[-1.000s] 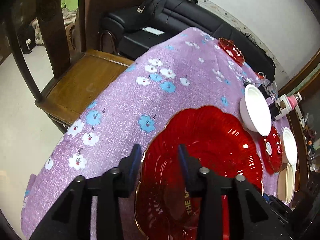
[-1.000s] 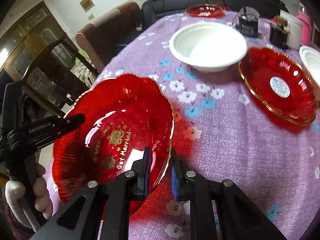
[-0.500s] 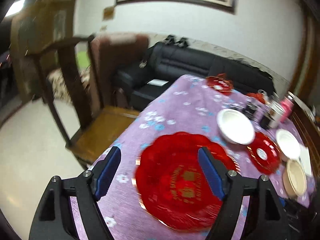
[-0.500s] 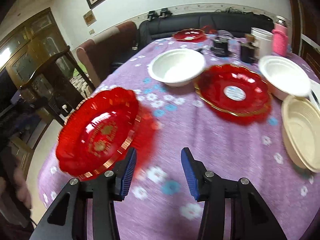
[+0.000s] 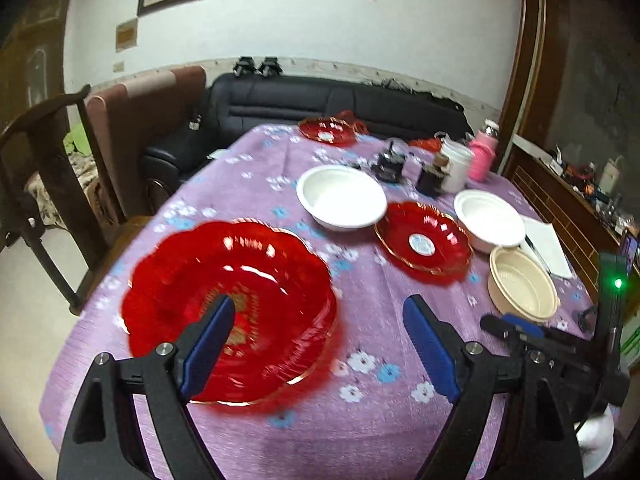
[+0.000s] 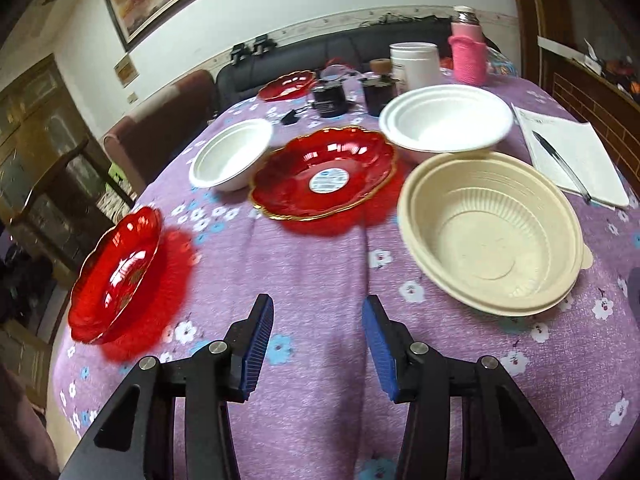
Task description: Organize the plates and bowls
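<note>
Hovering above a purple flowered tablecloth (image 6: 304, 264), both tools carry nothing: the left gripper (image 5: 320, 340), its jaws just opened wide, frames the near edge of the large red plate (image 5: 228, 308) lying flat at lower left of its view, while the right gripper (image 6: 318, 344), jaws also just parted, has only cloth between its blue pads. The sorting looks barely begun. Across the right-wrist view a smaller red plate (image 6: 324, 174) sits at centre, a white bowl (image 6: 230, 154) to its left, stacked white bowls (image 6: 446, 120) at upper right and nested beige bowls (image 6: 492, 232) at right, with another red plate (image 6: 286, 86) far back near dark jars. Plates remain scattered rather than stacked, and the lone white bowl is still apart from its fellows; gathering like with like appears to be the work left.
</note>
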{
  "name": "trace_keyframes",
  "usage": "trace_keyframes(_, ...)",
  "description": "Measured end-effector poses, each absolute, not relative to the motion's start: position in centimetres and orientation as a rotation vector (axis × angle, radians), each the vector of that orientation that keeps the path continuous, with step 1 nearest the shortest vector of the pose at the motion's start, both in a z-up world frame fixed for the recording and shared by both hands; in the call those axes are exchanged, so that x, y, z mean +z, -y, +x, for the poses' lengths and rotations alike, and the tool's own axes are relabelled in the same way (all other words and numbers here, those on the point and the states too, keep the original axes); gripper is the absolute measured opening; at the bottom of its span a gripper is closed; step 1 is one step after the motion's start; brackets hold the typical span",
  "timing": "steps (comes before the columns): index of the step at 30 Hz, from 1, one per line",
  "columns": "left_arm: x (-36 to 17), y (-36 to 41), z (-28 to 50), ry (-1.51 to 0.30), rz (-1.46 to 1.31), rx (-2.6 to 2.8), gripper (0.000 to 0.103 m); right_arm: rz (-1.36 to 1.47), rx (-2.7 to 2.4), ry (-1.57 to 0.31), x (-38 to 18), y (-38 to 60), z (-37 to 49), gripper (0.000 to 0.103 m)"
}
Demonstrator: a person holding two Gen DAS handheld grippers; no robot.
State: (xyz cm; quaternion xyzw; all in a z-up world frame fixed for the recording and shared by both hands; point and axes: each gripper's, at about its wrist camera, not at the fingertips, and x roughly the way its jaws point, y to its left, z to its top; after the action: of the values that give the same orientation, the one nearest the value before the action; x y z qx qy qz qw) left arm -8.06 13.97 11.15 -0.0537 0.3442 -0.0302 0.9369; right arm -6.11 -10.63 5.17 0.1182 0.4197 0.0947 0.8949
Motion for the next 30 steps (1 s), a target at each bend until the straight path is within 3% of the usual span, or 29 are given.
trace_keyframes(8, 10.8, -14.4, -5.2, -0.751, -0.131, -0.061, 0.085, 0.285, 0.236, -0.883, 4.4, 9.5, -3.1, 0.050)
trace_keyframes(18, 13.3, -18.6, 6.3, -0.827, -0.294, -0.062, 0.085, 0.366, 0.289, -0.798, 7.9, 5.6, 6.7, 0.051)
trace_keyframes(30, 7.4, -20.7, 17.3, -1.020, -0.444, -0.045, 0.085, 0.427, 0.298, -0.827, 4.8, 3.4, 13.8, 0.051)
